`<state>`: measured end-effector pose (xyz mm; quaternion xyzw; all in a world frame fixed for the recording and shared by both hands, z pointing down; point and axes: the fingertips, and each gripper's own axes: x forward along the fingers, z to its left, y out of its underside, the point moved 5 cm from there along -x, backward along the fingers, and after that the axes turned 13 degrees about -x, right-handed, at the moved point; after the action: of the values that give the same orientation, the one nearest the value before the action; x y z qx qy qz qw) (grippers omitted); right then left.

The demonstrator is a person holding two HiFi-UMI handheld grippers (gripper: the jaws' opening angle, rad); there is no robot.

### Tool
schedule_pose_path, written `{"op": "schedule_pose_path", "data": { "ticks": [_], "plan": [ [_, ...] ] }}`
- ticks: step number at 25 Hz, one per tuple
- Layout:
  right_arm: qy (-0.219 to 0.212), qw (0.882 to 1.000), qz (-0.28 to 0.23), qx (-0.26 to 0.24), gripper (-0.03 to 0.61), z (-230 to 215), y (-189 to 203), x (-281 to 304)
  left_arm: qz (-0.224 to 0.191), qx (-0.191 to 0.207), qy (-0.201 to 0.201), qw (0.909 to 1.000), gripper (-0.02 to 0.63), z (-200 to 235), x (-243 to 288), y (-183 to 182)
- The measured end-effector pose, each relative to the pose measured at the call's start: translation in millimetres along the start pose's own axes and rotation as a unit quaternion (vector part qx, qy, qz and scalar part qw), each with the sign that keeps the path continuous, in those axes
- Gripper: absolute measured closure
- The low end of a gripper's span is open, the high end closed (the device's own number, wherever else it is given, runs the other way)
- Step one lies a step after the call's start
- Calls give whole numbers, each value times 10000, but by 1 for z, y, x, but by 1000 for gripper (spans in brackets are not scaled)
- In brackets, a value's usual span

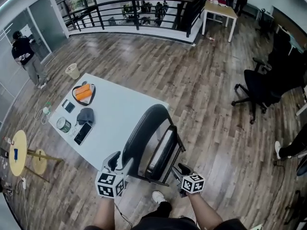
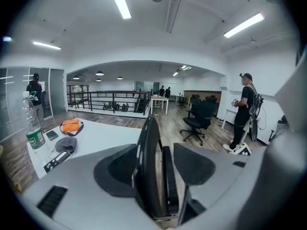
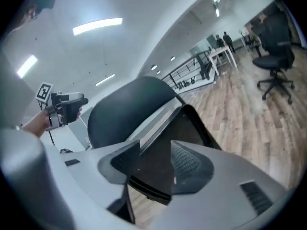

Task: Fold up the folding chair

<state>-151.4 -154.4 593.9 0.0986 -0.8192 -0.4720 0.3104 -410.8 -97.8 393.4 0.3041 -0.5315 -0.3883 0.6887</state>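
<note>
As the seat [image 2: 169, 176] now lies nearly flat against the backrest [image 2: 145, 152], the folding chair [image 1: 153, 143] reads as folded or very close to it. It stands on its legs on the wood floor [image 1: 211, 104], against the near edge of the white table [image 1: 120, 114] and directly in front of the person. Left gripper [image 1: 115, 163]: jaws wide apart, straddling both backrest and seat edge-on, with clear space on the seat side, so released rather than clamped. Right gripper [image 1: 181, 170]: jaws apart with the dark underside of the seat between them; no pinch evident, judged released as well. Step in hand, by my reading: the end of the fold, both tools letting go. Next move calls for checking that the panels are fully closed together and that the chair does not tip once unsupported; a light re-grip on the backrest may be needed. Not resolved: the chair's feet and hinge, hidden behind seat and grippers in the head view; the right pads' contact with the seat is hard to judge.
</note>
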Motion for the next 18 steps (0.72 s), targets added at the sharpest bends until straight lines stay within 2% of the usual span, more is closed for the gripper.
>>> {"op": "schedule_pose_path", "data": {
  "ticks": [3, 5, 7, 10, 12, 14, 18],
  "plan": [
    [652, 9946, -468, -661, 455, -2, -21, -70, -351, -5, 345, 9988, 412, -51, -7, 10],
    [1226, 9836, -771, -1071, 503, -6, -34, -121, -804, -170, 654, 9945, 548, -93, -12, 14],
    [1796, 9688, -1022, -1371, 548, -5, -44, -171, -1149, -378, 1074, 9868, 606, -138, -20, 21],
    [2524, 9448, -1375, -1572, 563, 4, -50, -249, -1285, -408, 1545, 9788, 609, -200, -35, 46],
    [2881, 9340, -1623, -1350, 565, 10, -48, -304, -1186, -275, 1694, 9780, 609, -239, -44, 71],
    [3180, 9232, -1822, -1162, 565, 13, -42, -354, -1057, -307, 1824, 9770, 609, -274, -52, 95],
    [3746, 8937, -1921, -1549, 565, 26, -25, -427, -1005, -409, 2096, 9717, 609, -330, -78, 124]
  ]
}}
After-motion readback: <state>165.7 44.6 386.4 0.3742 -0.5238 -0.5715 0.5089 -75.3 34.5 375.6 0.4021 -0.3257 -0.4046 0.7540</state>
